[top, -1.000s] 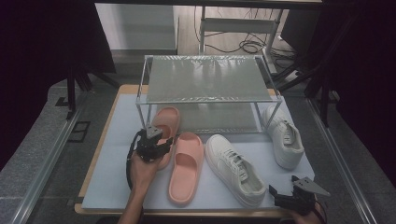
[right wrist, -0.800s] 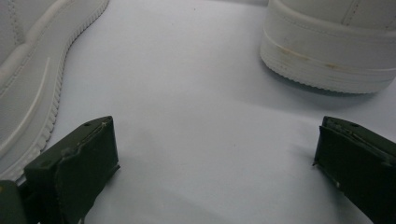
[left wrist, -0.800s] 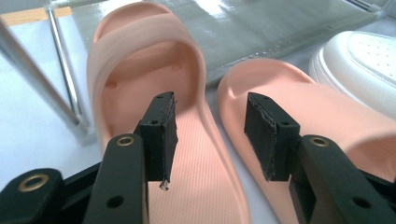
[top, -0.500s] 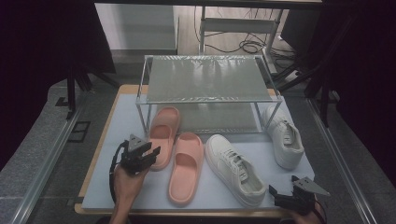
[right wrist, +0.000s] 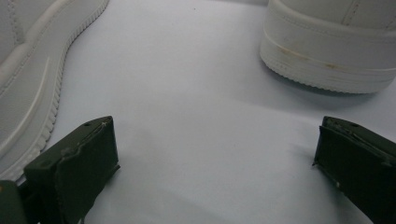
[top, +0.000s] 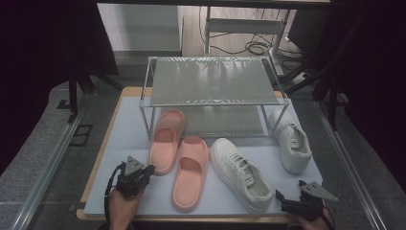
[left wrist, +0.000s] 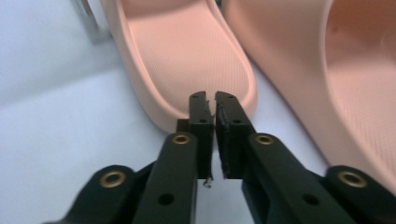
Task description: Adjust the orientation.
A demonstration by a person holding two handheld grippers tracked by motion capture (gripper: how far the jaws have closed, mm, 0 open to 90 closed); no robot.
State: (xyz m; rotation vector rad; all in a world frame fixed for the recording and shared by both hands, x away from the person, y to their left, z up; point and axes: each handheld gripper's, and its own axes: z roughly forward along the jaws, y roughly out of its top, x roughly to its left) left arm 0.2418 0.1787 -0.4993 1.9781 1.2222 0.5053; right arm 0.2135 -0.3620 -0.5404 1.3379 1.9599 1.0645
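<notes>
From above, my left gripper sits just short of the left pink slipper. Its own view shows jaws just closed, empty, at that heel. My right gripper gapes wide between the white sneakers

Left gripper fingers have just closed on nothing; right gripper gapes wide.

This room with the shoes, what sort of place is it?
Probably a lab or test room, not a home: a metal shoe rack stands on a work table, with loose cables on the floor behind.
</notes>
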